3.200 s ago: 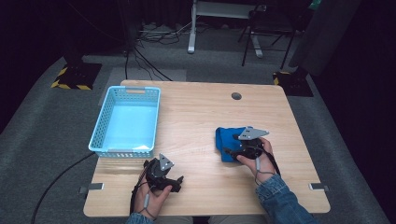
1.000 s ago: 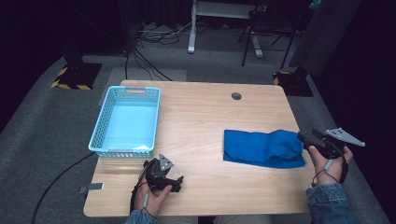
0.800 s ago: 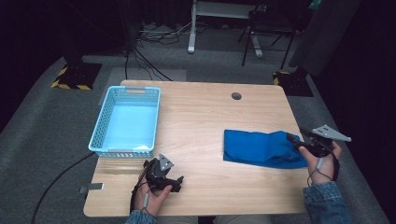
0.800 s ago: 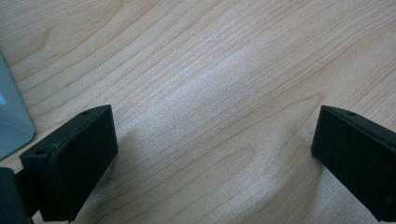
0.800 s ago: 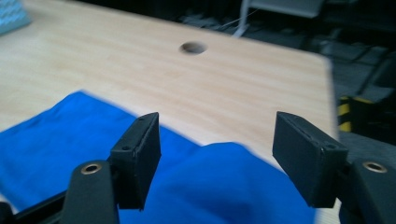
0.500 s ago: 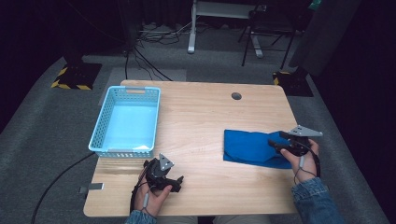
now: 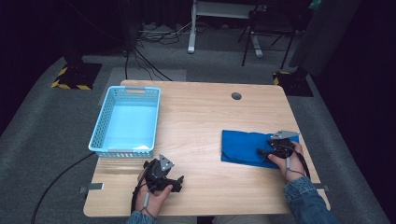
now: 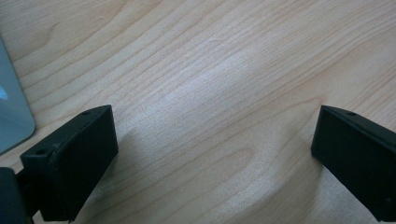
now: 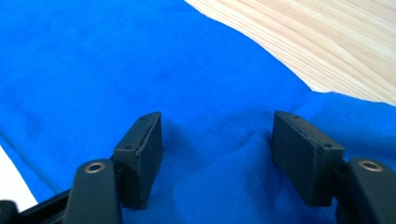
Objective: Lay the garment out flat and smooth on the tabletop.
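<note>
Folding the blue cloth (image 7: 247, 147) leftward, the right gripper (image 7: 267, 152) now rests half-open, jaws astride a raised fold; left gripper (image 7: 175, 183) idles wide open on the desk (image 7: 205, 112).

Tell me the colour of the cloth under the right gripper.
Solid bright blue, no pattern. The cloth shows best in the right gripper view, under the right gripper.

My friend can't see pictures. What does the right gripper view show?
Two black tongs stand open over a bright blue cloth, with a raised fold of the cloth between them. A corner of light wooden table shows at the top right.
</note>
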{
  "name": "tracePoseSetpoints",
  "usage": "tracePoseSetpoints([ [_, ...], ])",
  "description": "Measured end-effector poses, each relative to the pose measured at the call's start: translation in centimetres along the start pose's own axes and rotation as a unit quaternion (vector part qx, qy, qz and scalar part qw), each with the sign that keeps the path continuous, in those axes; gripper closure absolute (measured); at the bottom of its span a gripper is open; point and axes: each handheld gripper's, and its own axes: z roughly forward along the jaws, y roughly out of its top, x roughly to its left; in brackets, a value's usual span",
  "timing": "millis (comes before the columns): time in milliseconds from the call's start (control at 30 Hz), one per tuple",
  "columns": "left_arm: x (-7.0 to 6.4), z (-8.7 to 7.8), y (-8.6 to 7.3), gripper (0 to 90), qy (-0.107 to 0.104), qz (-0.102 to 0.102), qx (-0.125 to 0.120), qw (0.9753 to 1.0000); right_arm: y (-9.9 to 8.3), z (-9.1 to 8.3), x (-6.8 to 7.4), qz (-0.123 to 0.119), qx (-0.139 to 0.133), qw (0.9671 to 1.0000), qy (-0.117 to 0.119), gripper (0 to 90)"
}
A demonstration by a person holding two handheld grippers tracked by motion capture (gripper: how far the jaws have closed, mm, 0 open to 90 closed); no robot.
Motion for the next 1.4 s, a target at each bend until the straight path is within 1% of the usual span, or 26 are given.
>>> tracePoseSetpoints([
  [67, -0.1, 0.0, 0.0, 0.5, 0.002, -0.004, 0.000, 1.0000, 0.2, 0.1, 0.6, -0.007, 0.000, 1.0000, 0.006, 34.8],
  [133, -0.4, -0.1, 0.0, 1.3, 0.005, -0.003, -0.002, 1.0000, 0.4, 0.2, 1.3, -0.013, 0.000, 0.9999, 0.011, 34.7],
  [167, -0.5, -0.1, 0.0, 2.4, 0.007, -0.003, -0.005, 1.0000, 0.4, 0.3, 1.6, -0.017, -0.004, 0.9998, 0.014, 34.8],
  [233, -0.7, -0.1, 0.1, 3.8, 0.012, 0.003, -0.008, 0.9999, 0.5, 0.4, 2.3, -0.015, -0.007, 0.9997, 0.016, 34.8],
  [367, -0.8, -0.4, 0.2, 6.0, 0.003, 0.000, -0.020, 0.9998, 0.7, 0.6, 3.6, -0.017, -0.008, 0.9996, 0.019, 34.8],
  [500, -1.1, -0.8, 0.5, 8.4, -0.002, 0.005, -0.034, 0.9994, 0.9, 0.6, 4.7, -0.023, -0.007, 0.9994, 0.025, 34.9],
  [533, -1.2, -0.8, 0.6, 8.8, -0.005, 0.004, -0.038, 0.9993, 1.0, 0.6, 4.9, -0.024, -0.006, 0.9994, 0.026, 34.9],
  [600, -1.5, -0.9, 0.8, 10.8, -0.012, 0.010, -0.042, 0.9990, 1.0, 0.6, 5.4, -0.024, -0.005, 0.9993, 0.028, 34.9],
  [700, -2.0, -0.9, 1.1, 12.4, -0.015, 0.015, -0.051, 0.9985, 0.9, 0.6, 6.1, -0.026, -0.010, 0.9991, 0.031, 34.9],
  [767, -2.2, -0.8, 1.3, 13.5, -0.022, 0.019, -0.053, 0.9982, 0.9, 0.6, 6.5, -0.027, -0.014, 0.9989, 0.035, 34.9],
  [867, -2.8, -0.7, 1.8, 15.4, -0.028, 0.024, -0.061, 0.9974, 0.8, 0.5, 7.1, -0.029, -0.016, 0.9985, 0.043, 34.9],
  [900, -3.0, -0.7, 2.0, 15.4, -0.029, 0.029, -0.063, 0.9972, 0.7, 0.4, 7.4, -0.029, -0.017, 0.9984, 0.045, 35.0],
  [1033, -3.8, -0.6, 2.7, 17.4, -0.037, 0.040, -0.074, 0.9958, 0.7, 0.3, 8.2, -0.031, -0.018, 0.9983, 0.047, 35.0],
  [1100, -4.2, -0.3, 3.0, 18.6, -0.048, 0.054, -0.070, 0.9950, 0.6, 0.3, 8.5, -0.028, -0.019, 0.9983, 0.047, 35.0],
  [1133, -4.4, -0.2, 3.1, 18.7, -0.049, 0.055, -0.071, 0.9947, 0.6, 0.3, 8.7, -0.028, -0.021, 0.9983, 0.048, 34.9],
  [1167, -4.6, -0.1, 3.1, 18.7, -0.048, 0.059, -0.072, 0.9945, 0.6, 0.3, 8.8, -0.027, -0.022, 0.9980, 0.054, 35.0],
  [1233, -4.8, 0.1, 3.3, 21.4, -0.056, 0.064, -0.068, 0.9941, 0.6, 0.2, 9.2, -0.024, -0.022, 0.9974, 0.064, 35.0],
  [1333, -5.0, 0.4, 3.4, 24.5, -0.057, 0.067, -0.068, 0.9938, 0.6, 0.1, 9.8, -0.028, -0.022, 0.9970, 0.068, 35.1],
  [1400, -5.0, 0.6, 3.5, 24.5, -0.054, 0.071, -0.069, 0.9936, 0.6, -0.2, 9.9, -0.024, -0.034, 0.9968, 0.067, 36.3],
])
